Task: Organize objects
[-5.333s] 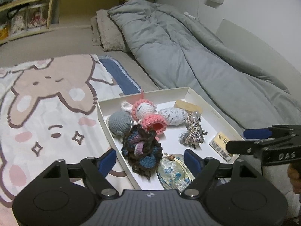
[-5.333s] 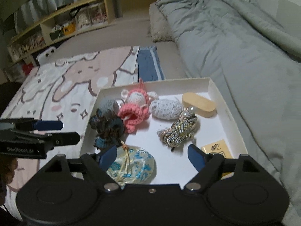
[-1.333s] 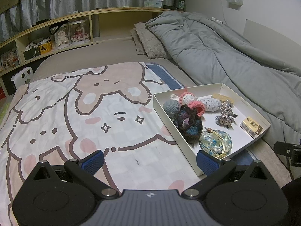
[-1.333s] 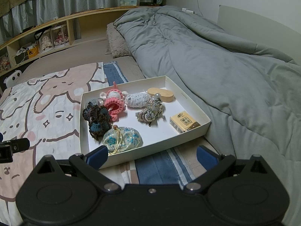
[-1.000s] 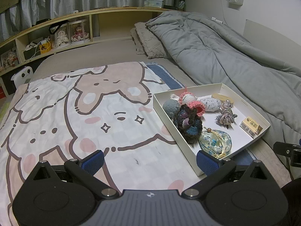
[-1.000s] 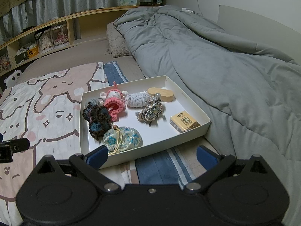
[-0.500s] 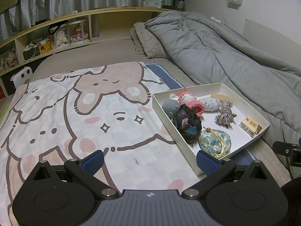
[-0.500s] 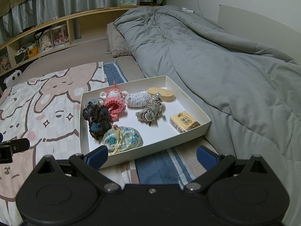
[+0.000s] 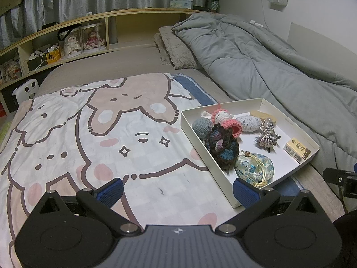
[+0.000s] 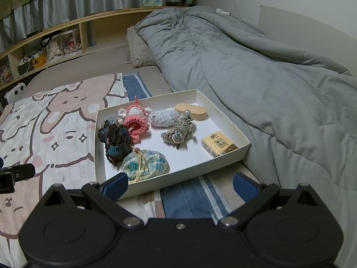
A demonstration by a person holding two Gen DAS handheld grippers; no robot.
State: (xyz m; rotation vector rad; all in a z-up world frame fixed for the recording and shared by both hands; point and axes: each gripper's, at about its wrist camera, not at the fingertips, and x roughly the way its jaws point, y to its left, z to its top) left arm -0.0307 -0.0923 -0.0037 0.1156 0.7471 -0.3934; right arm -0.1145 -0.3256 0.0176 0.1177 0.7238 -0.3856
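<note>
White cardboard tray (image 10: pixel 223 116) resting on cartoon-print blanket (image 9: pixel 89 134), loaded left to right — dark crochet piece (image 10: pixel 116 140), pink crochet doll (image 10: pixel 136 120), floral pouch (image 10: pixel 145 163), twisted cord (image 10: pixel 178 131), yellow box (image 10: pixel 217 145). Left gripper (image 9: pixel 178 189) and right gripper (image 10: pixel 180 184) both spread wide, empty, held short of tray; approach low, squarely, over near rim. Grey crochet ball (image 9: pixel 202 126) half hidden; box print illegible.

The left hand-held gripper (image 9: pixel 178 188) hovers with its blue-padded fingers (image 9: pixel 111 189) spread wide, gripping nothing. The right hand-held gripper (image 10: pixel 179 185) hangs beside it, fingers (image 10: pixel 244 186) equally wide, empty.
</note>
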